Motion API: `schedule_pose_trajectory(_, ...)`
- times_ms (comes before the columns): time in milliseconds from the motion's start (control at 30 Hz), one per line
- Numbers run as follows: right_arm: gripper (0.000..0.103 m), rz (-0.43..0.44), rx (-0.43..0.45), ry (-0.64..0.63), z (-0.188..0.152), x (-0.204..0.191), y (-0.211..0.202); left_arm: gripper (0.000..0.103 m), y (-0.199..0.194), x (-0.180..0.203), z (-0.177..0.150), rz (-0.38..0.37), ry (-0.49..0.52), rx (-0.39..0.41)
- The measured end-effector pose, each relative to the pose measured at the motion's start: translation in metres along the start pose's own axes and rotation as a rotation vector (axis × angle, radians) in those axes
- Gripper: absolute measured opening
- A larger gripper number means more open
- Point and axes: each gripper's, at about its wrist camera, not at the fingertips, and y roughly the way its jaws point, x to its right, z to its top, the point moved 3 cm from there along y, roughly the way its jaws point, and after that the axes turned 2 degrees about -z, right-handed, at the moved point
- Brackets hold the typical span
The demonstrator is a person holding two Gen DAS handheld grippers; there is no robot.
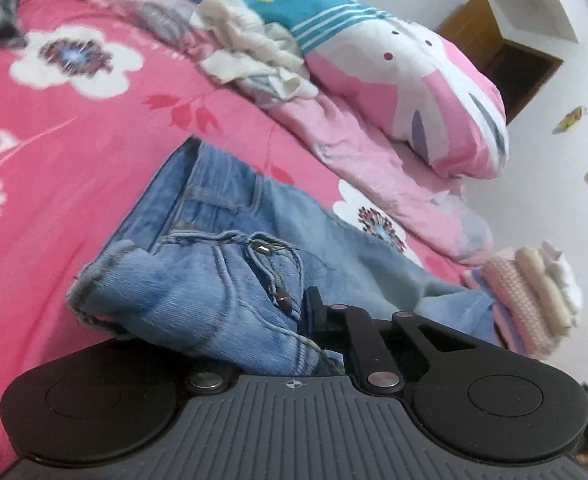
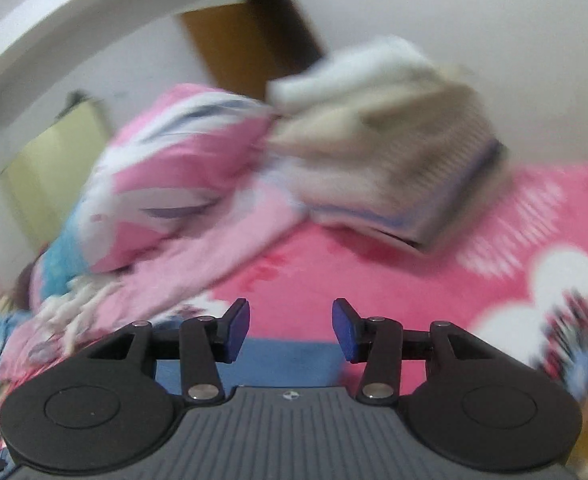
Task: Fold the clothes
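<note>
Clearly we had the denim jeans (image 1: pixel 229 280) in hand, for our left gripper (image 1: pixel 314 320) was pressed together on a bunched fold of them near the fly, where the metal rivets and the loose threads showed, and the cloth spilled over the left side of the tool and hid that finger. The jeans lay on the pink floral bedspread (image 1: pixel 53 200), close in front of us, with the waistband toward the far side and a leg trailing off to the right toward a small stack of folded knitwear (image 1: pixel 534 292). Our right gripper (image 2: pixel 291 328) stood with its blue pads (image 2: pixel 237 328) spread and nothing between them, hovering over the bedspread with a strip of blue cloth just beneath it; that view was blurred, so we could not tell how near it was to the cloth. Denim of this kind, we judged, would be fairly heavy and thick for a garment, limp enough to sag from a single pinch yet stiff at the seams, and not slippery. We thought the firmest holds were the waistband and the hems, where the doubled layers give the pads something to bite; a pinch at mid-leg would let the rest droop and drag. Farther off, the heap of unfolded clothes (image 1: pixel 245 48) and the patterned quilt (image 1: pixel 394 72) lay well apart from the jeans.
</note>
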Motion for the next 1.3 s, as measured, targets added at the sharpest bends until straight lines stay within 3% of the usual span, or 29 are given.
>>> schedule_pose_trajectory(100,0.051,0.156,-0.009,-0.197,0.015,-0.075,0.012,0.009,-0.006,-0.023,-0.007,-0.001,-0.067,-0.040)
schedule_pose_trajectory(200,0.063,0.347,-0.044,-0.433,0.016,-0.169,0.031,0.009,-0.008,-0.043,-0.014,-0.009,-0.119,-0.076)
schedule_pose_trajectory(300,0.081,0.608,-0.169,-0.671,-0.007,-0.269,0.063,0.009,-0.007,-0.053,-0.022,-0.026,-0.130,-0.108)
schedule_pose_trajectory(367,0.099,0.766,-0.282,-0.824,-0.032,-0.329,0.089,0.009,-0.005,-0.055,-0.027,-0.029,-0.113,-0.130)
schedule_pose_trajectory(400,0.100,0.801,-0.324,-0.894,-0.049,-0.355,0.104,0.009,-0.004,-0.056,-0.030,-0.030,-0.104,-0.140)
schedule_pose_trajectory(533,0.100,0.789,-0.524,-1.076,-0.123,-0.440,0.196,0.010,-0.002,-0.060,-0.042,-0.035,-0.068,-0.148)
schedule_pose_trajectory(633,0.099,0.760,-0.657,-1.063,-0.160,-0.471,0.255,0.010,-0.003,-0.063,-0.043,-0.050,-0.064,-0.136)
schedule_pose_trajectory(800,0.097,0.671,-0.853,-1.030,-0.203,-0.474,0.311,0.012,-0.003,-0.064,-0.047,-0.061,-0.029,-0.114)
schedule_pose_trajectory(900,0.091,0.686,-0.818,-1.087,-0.203,-0.471,0.294,0.013,-0.002,-0.069,-0.049,-0.077,-0.037,-0.099)
schedule_pose_trajectory(1000,0.076,0.674,-0.812,-1.078,-0.204,-0.464,0.281,0.014,0.000,-0.073,-0.048,-0.096,-0.060,-0.089)
schedule_pose_trajectory(1100,0.047,0.660,-0.761,-1.102,-0.213,-0.452,0.259,0.014,0.002,-0.076,-0.047,-0.105,-0.088,-0.078)
schedule_pose_trajectory(1133,0.027,0.660,-0.741,-1.116,-0.216,-0.446,0.249,0.014,0.002,-0.075,-0.047,-0.100,-0.088,-0.070)
schedule_pose_trajectory(1167,0.017,0.656,-0.720,-1.130,-0.218,-0.445,0.243,0.013,0.002,-0.074,-0.048,-0.091,-0.085,-0.062)
schedule_pose_trajectory(1300,0.016,0.609,-0.589,-1.163,-0.216,-0.442,0.222,0.010,-0.001,-0.055,-0.048,-0.015,-0.001,-0.001)
